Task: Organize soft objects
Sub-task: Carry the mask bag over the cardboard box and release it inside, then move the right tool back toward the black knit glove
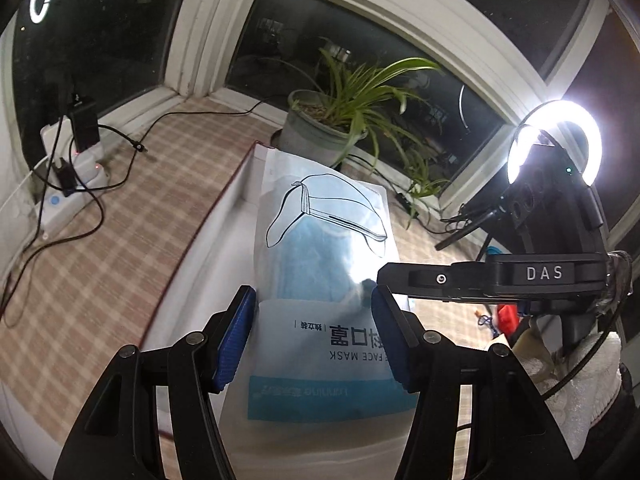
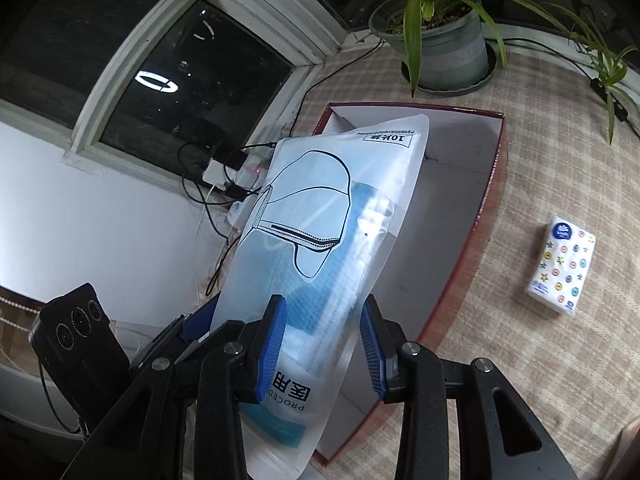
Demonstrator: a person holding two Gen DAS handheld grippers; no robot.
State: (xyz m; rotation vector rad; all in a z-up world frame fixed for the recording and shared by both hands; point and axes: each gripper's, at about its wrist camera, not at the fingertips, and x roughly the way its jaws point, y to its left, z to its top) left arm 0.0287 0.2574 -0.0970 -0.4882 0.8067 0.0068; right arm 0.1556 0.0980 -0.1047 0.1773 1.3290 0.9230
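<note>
A clear pack of blue face masks (image 1: pixel 326 264) (image 2: pixel 320 240) is held over a red box with a white inside (image 2: pixel 472 184). My left gripper (image 1: pixel 314 322) straddles the pack's lower part with blue pads (image 1: pixel 236 336) spread at its edges. My right gripper (image 2: pixel 324 340) has the pack between its blue pads (image 2: pixel 272 348), with a gap on the right pad's side. In the left wrist view the right gripper's finger (image 1: pixel 460 280) reaches in from the right to the pack's edge. A small tissue packet (image 2: pixel 562 266) lies on the checked cloth right of the box.
A potted plant (image 1: pixel 320 128) (image 2: pixel 444 48) stands behind the box by the window. A power strip with chargers and cables (image 1: pixel 68 176) sits at the left. A bright ring light (image 1: pixel 556 140) stands at the right. A phone (image 2: pixel 76 344) is mounted at lower left.
</note>
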